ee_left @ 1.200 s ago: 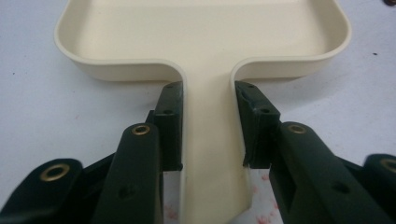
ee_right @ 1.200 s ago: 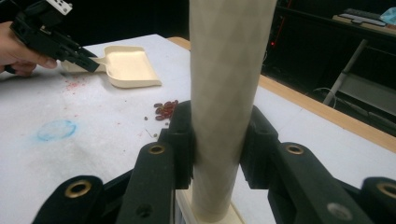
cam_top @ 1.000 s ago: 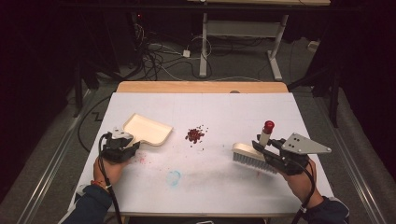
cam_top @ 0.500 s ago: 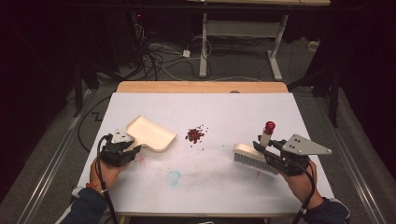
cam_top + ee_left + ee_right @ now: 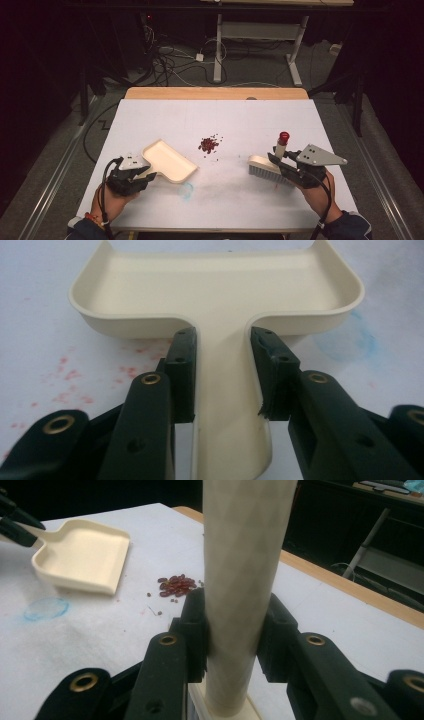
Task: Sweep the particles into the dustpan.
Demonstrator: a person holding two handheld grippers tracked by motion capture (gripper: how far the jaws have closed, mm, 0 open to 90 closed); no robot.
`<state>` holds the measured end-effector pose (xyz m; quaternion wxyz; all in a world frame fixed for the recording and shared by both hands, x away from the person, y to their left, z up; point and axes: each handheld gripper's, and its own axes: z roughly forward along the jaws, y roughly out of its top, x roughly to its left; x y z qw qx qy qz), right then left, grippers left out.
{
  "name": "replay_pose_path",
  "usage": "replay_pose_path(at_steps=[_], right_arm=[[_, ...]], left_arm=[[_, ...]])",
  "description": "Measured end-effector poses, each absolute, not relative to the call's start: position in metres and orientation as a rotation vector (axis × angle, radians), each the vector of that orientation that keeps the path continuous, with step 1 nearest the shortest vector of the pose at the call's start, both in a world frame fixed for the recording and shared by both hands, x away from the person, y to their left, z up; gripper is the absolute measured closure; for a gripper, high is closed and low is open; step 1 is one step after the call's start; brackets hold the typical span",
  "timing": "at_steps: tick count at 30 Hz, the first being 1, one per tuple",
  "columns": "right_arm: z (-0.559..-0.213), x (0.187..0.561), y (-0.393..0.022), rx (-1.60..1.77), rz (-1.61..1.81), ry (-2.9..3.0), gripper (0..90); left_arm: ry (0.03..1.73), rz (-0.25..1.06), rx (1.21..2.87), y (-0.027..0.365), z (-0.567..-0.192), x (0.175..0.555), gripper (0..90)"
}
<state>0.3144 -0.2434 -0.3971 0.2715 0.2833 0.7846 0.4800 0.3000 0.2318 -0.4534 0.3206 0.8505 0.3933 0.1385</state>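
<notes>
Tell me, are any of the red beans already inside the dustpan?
No, the dustpan is bare inside in the high view, and the red beans lie in a small pile on the table apart from it.

The dustpan [image 5: 169, 161] is plain cream. The brush [image 5: 265, 167] has a cream handle with a red cap and pale bristles. The beans [image 5: 209, 144] are dark red. The table [image 5: 240, 120] is white (stained faint pink and blue). Both grippers' jaws are black.
</notes>
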Motion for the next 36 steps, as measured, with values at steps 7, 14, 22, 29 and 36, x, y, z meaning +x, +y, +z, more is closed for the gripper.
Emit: replay_pose_path(at_steps=[7, 14, 22, 29, 36], right_arm=[[-0.401, 0.32, -0.241, 0.772, 1.301, 2.11, 70.3], [-0.388, 0.342, -0.23, 0.778, 1.324, 2.069, 70.3], [-0.383, 0.39, -0.197, 0.777, 1.278, 2.095, 70.3], [-0.381, 0.434, -0.159, 0.809, 1.265, 2.034, 70.4], [-0.393, 0.464, -0.126, 0.838, 1.248, 1.984, 70.5]], left_arm=[[1.005, 0.349, 2.253, 0.224, -0.456, 0.295, 63.8], [0.991, 0.337, 2.26, 0.221, -0.458, 0.296, 63.8], [0.994, 0.317, 2.255, 0.215, -0.461, 0.296, 63.8], [0.986, 0.306, 2.255, 0.205, -0.463, 0.296, 63.8], [0.968, 0.298, 2.269, 0.199, -0.465, 0.3, 63.7]])
